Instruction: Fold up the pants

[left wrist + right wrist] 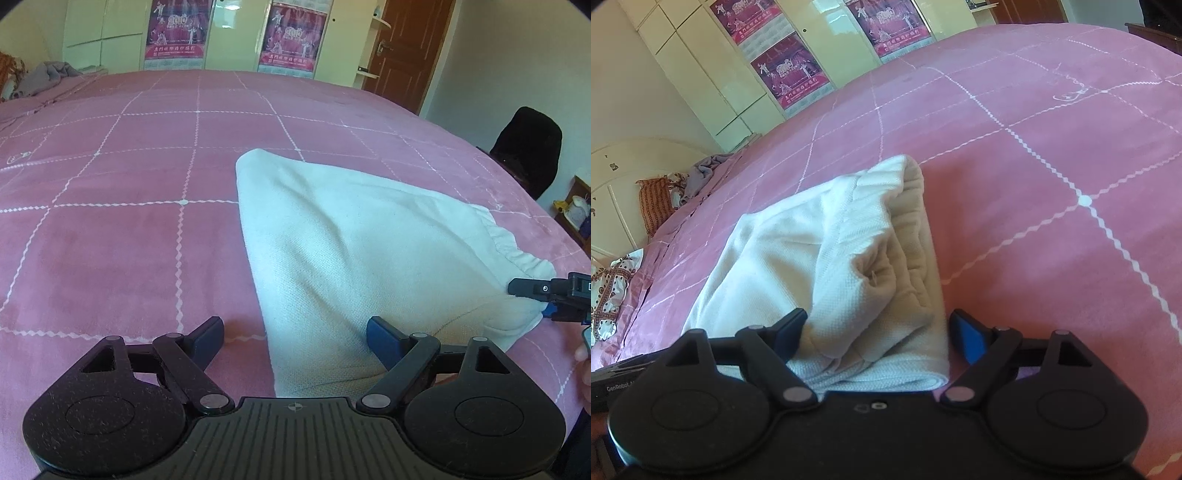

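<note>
- Presently, white pants [362, 236] are seen lying folded into a compact bundle on a bed covered by a pink bedspread [122, 206] crossed by white zigzag lines.
- From the left wrist view, the left claw [295, 334] is held spread wide; its right finger rests over the near edge of the pants, its left finger over bare bedspread, and nothing is pinched.
- At the right edge of that view, the right claw [532, 301] is seen at the gathered waistband end of the bundle.
- From the right wrist view, the right claw [877, 330] is likewise spread, with the near end of the pants [857, 258] lying between its fingers; the pads are not pressed on the cloth.
- Stacked layers of the fold are shown along the bundle's right side in that view.
- Beyond the bed, cream wardrobe doors [103, 33] with purple posters [175, 31] are seen, and a brown door [406, 48] stands to the right.
- A grey cloth [709, 166] is left crumpled near the headboard.
</note>
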Tool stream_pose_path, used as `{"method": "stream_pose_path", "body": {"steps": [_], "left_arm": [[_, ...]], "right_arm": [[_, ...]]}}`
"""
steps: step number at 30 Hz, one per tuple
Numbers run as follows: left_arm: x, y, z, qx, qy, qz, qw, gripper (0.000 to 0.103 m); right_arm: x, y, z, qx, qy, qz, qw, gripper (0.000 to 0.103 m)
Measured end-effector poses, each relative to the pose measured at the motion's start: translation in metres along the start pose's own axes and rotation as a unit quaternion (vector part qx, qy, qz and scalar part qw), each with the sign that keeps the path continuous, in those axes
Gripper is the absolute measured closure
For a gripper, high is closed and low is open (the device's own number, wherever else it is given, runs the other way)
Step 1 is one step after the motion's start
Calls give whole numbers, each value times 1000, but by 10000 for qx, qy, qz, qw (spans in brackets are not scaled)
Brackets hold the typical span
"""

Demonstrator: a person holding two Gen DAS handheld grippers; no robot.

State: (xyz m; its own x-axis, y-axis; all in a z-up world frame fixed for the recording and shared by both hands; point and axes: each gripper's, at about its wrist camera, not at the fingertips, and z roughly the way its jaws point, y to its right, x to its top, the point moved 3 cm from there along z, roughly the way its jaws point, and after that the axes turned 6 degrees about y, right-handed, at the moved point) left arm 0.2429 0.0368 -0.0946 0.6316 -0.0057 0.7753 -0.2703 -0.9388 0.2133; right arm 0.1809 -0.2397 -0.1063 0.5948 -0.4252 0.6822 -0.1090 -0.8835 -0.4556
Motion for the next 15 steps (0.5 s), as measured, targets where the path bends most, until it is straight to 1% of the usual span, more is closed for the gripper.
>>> {"method": "stream_pose_path", "body": {"steps": [2, 4, 6, 7, 9, 10, 11, 14, 15], "left_arm": [[2, -9, 5, -235, -108, -292, 9992, 18], [5, -18, 10, -492, -211, -530, 9972, 18], [9, -29, 18, -841, -269, -807, 9928, 18], [10, -35, 22, -996, -292, -944, 9901, 18], [13, -48, 32, -1370, -326, -1271, 9818, 18], [15, -53, 36, -1582, -346, -1448, 9761, 18], [16, -58, 41, -1791, -383, -1616, 9697, 19], [19, -66, 57, -2399, -522, -1928, 9500, 19], [19, -64, 63, -2547, -555, -1929, 9460, 19]], "right_arm": [[5, 2, 2, 167, -152, 71, 9997, 12], [12, 7, 5, 412, -342, 172, 9984, 9], [20, 14, 9, 702, -522, 324, 9956, 8], [25, 19, 12, 917, -621, 471, 9927, 11], [34, 32, 18, 1237, -777, 781, 9862, 17], [39, 39, 21, 1349, -836, 928, 9830, 22], [42, 45, 24, 1461, -894, 1048, 9796, 24], [52, 59, 33, 1819, -1032, 1365, 9683, 23], [54, 61, 37, 1914, -1084, 1386, 9656, 23]]}}
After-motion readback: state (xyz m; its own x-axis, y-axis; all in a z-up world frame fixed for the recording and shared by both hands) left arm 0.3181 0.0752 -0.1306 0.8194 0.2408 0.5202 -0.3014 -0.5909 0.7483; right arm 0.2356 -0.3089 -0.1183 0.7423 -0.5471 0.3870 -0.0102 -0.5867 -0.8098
